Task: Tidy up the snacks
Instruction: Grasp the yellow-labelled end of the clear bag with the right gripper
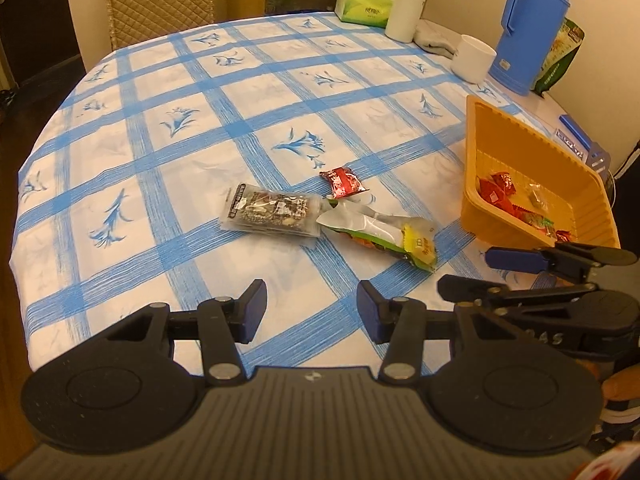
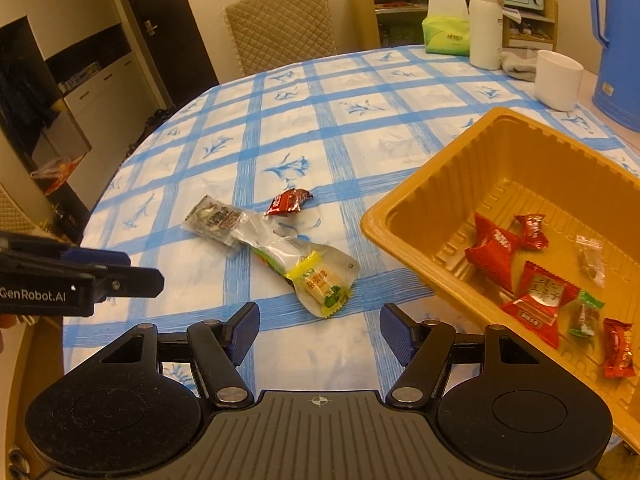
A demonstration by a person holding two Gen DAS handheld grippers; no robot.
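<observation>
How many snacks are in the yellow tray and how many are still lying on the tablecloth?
In the yellow tray: 6 (four red packets, one clear-wrapped sweet, one green-wrapped sweet).
On the tablecloth: 3 (dark bar packet, small red packet, long clear bag with yellow and green).
Total: 9 snacks.

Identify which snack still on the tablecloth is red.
The small red packet, beyond the dark seaweed-like pack and the clear green-yellow pouch.
</observation>
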